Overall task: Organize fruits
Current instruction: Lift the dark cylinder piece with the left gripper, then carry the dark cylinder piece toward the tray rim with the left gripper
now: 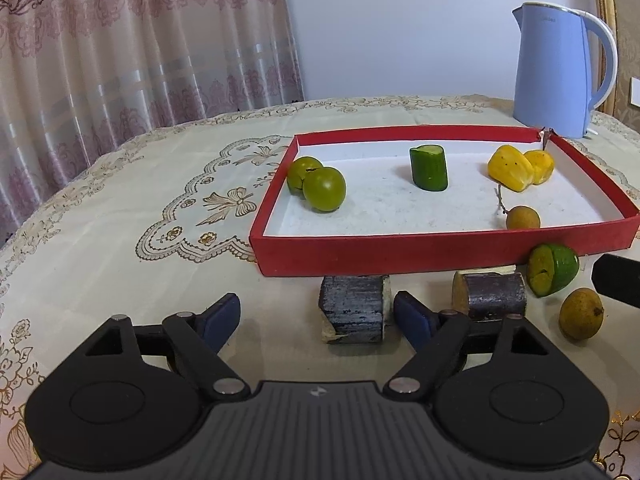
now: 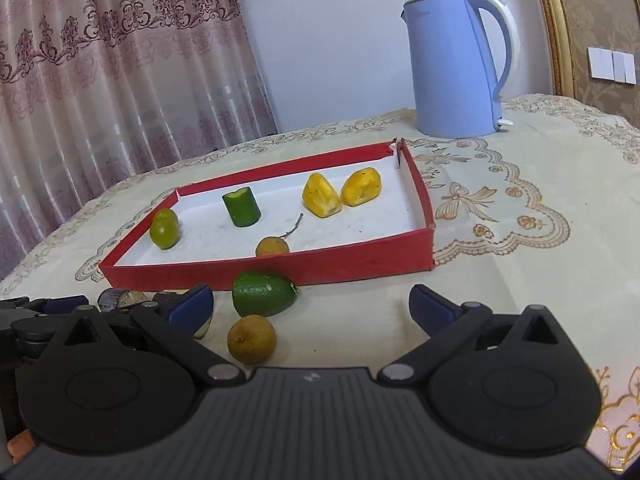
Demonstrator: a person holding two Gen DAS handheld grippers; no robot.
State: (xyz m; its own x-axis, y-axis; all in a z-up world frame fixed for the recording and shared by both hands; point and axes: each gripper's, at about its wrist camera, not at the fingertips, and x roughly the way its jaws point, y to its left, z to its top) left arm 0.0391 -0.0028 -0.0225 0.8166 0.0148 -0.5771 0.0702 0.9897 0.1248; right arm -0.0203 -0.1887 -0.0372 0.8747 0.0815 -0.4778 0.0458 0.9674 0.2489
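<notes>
Both sets of tongs are down low at the near edge of the table now. The left gripper has its jaws spread wide, and a dark sugarcane chunk sits on the cloth between the blue pads, touched by neither. The right gripper is wide open too, gripping nothing, with a brown longan and a cut green fruit lying loose ahead of it.

Writing: the blue kettle carries a faint mark near its rim, too small to read. Each gripper body shows a tiny pale logo, no legible letters.

Where the fruit is: inside the red tray there are 2 green round fruits touching at the far-left corner, 1 upright cucumber piece mid-tray, 2 yellow pieces side by side at the back right, and 1 stemmed longan close behind the front wall. Outside, in front of the tray: 2 cane chunks, the second chunk to the right of the first, then the cut green fruit against the tray's front corner, then the loose longan.

Hard to make out: the tray wall cuts off the lower part of the stemmed longan, the back green fruit is half covered by its twin, and in the right view the cane pieces are mostly hidden behind the left pad. The tray's back right corner looks torn.
</notes>
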